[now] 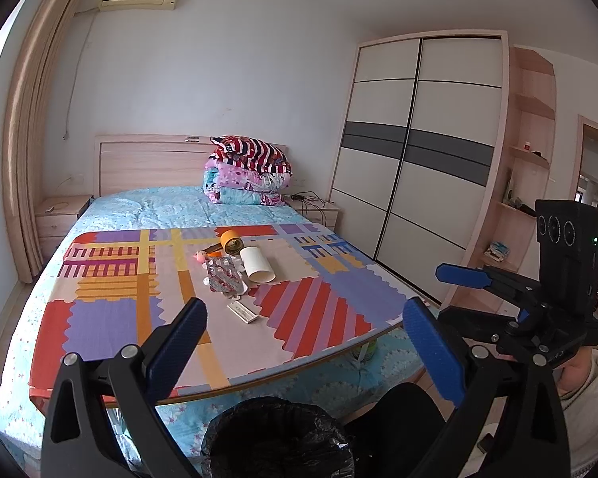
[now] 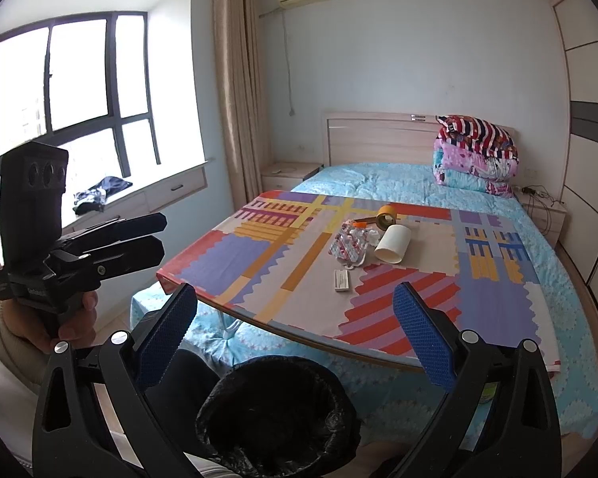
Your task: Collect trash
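Observation:
A low table with a bright patchwork cloth (image 1: 111, 318) (image 2: 235, 263) stands on the bed. On it lie a white paper cup on its side (image 1: 257, 265) (image 2: 393, 244), a yellow tape roll (image 1: 231, 240) (image 2: 386, 216), blister packs and crumpled wrappers (image 1: 224, 275) (image 2: 349, 246) and a small flat white box (image 1: 242, 312) (image 2: 342, 280). A bin with a black bag (image 1: 277, 438) (image 2: 275, 410) stands below the table's near edge. My left gripper (image 1: 305, 342) and right gripper (image 2: 295, 330) are both open and empty, held back from the table above the bin.
The bed (image 1: 171, 205) has a light blue cover and folded quilts (image 1: 247, 171) by the headboard. A sliding wardrobe (image 1: 418, 159) fills the right wall. A window seat (image 2: 147, 191) with dark clothing lies left. The right gripper also shows in the left wrist view (image 1: 464, 275).

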